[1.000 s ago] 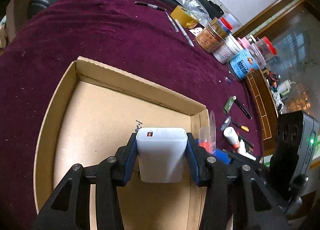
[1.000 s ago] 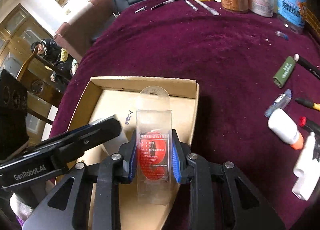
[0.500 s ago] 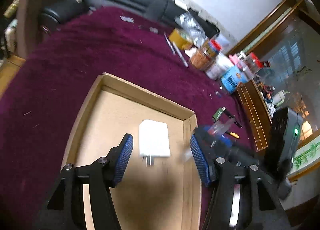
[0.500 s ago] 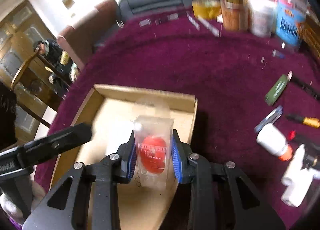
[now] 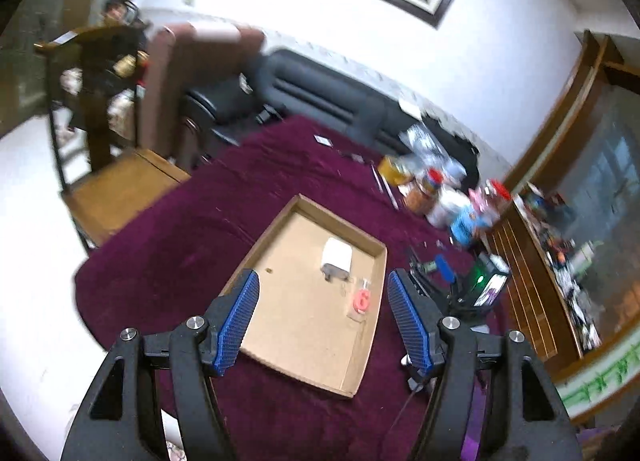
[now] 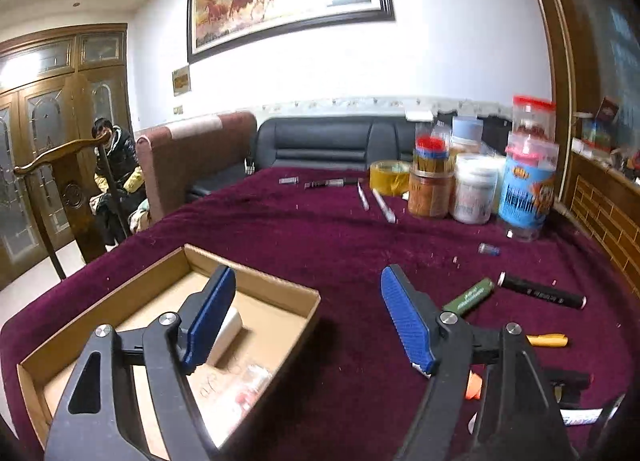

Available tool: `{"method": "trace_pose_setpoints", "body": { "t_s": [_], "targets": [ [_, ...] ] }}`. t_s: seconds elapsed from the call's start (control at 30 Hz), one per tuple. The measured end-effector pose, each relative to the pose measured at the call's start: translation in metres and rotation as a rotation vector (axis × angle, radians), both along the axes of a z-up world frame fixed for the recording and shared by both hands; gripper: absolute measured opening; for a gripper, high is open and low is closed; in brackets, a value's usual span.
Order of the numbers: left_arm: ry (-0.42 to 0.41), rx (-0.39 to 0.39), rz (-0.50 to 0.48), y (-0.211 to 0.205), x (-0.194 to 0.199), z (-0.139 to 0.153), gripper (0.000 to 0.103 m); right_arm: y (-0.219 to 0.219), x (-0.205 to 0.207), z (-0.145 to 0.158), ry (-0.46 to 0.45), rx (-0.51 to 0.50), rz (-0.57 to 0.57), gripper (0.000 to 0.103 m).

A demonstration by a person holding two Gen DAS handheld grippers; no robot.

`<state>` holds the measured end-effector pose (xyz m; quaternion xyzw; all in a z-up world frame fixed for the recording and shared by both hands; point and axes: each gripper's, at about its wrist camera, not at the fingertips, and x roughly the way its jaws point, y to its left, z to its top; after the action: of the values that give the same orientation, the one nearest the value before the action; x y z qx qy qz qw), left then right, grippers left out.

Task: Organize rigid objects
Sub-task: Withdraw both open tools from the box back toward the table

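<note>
A shallow cardboard box (image 5: 280,221) (image 6: 256,281) lies on the maroon tablecloth. Inside it rest a white charger block (image 5: 337,253) (image 6: 228,331) and a clear blister pack with a red item (image 5: 362,299) (image 6: 250,387). My left gripper (image 5: 323,319) hangs high above the box, its jaws opening, nothing between them. My right gripper (image 6: 306,319) hovers low over the box's right wall, its jaws also opening and empty. In the left wrist view the right gripper's body (image 5: 476,289) shows beside the box.
Right of the box lie a green lighter (image 6: 468,297), a black marker (image 6: 542,295), an orange-yellow pen (image 6: 546,339) and a white bottle. Jars (image 6: 476,189), a tape roll (image 6: 390,177) and pens (image 6: 384,205) stand at the far side. A wooden chair (image 5: 116,189) and a seated person (image 6: 116,165) are left.
The left gripper let go of the white charger in the box and rose far above it. The right gripper released the blister pack into the box and tilted up.
</note>
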<state>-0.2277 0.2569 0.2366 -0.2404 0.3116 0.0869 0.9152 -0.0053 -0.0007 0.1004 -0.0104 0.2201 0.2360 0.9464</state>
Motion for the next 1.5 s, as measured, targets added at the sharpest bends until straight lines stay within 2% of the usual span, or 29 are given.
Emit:
{"method": "trace_pose_setpoints", "body": {
  "t_s": [0.1, 0.23, 0.5, 0.6, 0.67, 0.73, 0.8, 0.87, 0.9, 0.97, 1.03, 1.07, 1.13, 1.23, 1.3, 1.4, 1.5],
  "targets": [
    [-0.015, 0.057, 0.051, -0.019, -0.02, 0.019, 0.061, -0.007, 0.004, -0.004, -0.012, -0.007, -0.055, 0.075],
    [-0.049, 0.131, 0.073, -0.042, -0.037, 0.037, 0.066, -0.016, 0.016, -0.015, 0.05, -0.012, -0.089, 0.075],
    [-0.058, 0.198, -0.02, -0.067, -0.047, 0.044, 0.068, -0.022, 0.013, -0.017, 0.027, -0.03, -0.125, 0.075],
    [-0.054, 0.172, -0.079, -0.068, -0.035, 0.035, 0.07, -0.022, 0.007, -0.011, 0.005, -0.015, -0.111, 0.075],
    [-0.036, 0.096, -0.149, -0.067, -0.012, 0.02, 0.07, -0.025, 0.0, 0.003, -0.028, 0.006, -0.11, 0.075],
    [0.01, 0.039, -0.218, -0.073, 0.017, 0.003, 0.07, -0.038, -0.01, 0.029, -0.045, 0.058, -0.093, 0.075],
    [0.066, -0.017, -0.291, -0.084, 0.047, -0.016, 0.07, -0.072, -0.027, 0.062, -0.058, 0.139, -0.066, 0.076],
    [0.11, -0.101, -0.396, -0.102, 0.077, -0.033, 0.07, -0.108, -0.049, 0.079, -0.077, 0.141, -0.067, 0.085],
    [0.119, -0.128, -0.448, -0.113, 0.09, -0.039, 0.07, -0.129, -0.061, 0.082, -0.087, 0.102, -0.08, 0.086],
    [0.117, -0.136, -0.523, -0.137, 0.108, -0.044, 0.07, -0.161, -0.076, 0.077, -0.108, -0.01, -0.124, 0.086],
    [0.131, -0.101, -0.588, -0.168, 0.131, -0.055, 0.07, -0.193, -0.08, 0.061, -0.076, -0.138, -0.226, 0.086],
    [0.152, -0.088, -0.613, -0.18, 0.141, -0.06, 0.07, -0.211, -0.078, 0.05, -0.035, -0.172, -0.269, 0.086],
    [0.192, -0.074, -0.658, -0.2, 0.159, -0.074, 0.07, -0.254, -0.072, 0.027, 0.091, -0.153, -0.351, 0.086],
    [0.264, -0.047, -0.688, -0.223, 0.182, -0.098, 0.07, -0.298, -0.064, 0.004, 0.221, -0.055, -0.436, 0.086],
    [0.305, -0.064, -0.678, -0.227, 0.199, -0.113, 0.07, -0.313, -0.058, -0.002, 0.256, -0.01, -0.472, 0.086],
    [0.34, -0.059, -0.604, -0.228, 0.233, -0.131, 0.069, -0.316, -0.043, -0.006, 0.274, 0.042, -0.485, 0.086],
    [0.367, -0.04, -0.518, -0.23, 0.271, -0.152, 0.069, -0.302, -0.018, -0.004, 0.255, 0.067, -0.456, 0.086]
  ]
}}
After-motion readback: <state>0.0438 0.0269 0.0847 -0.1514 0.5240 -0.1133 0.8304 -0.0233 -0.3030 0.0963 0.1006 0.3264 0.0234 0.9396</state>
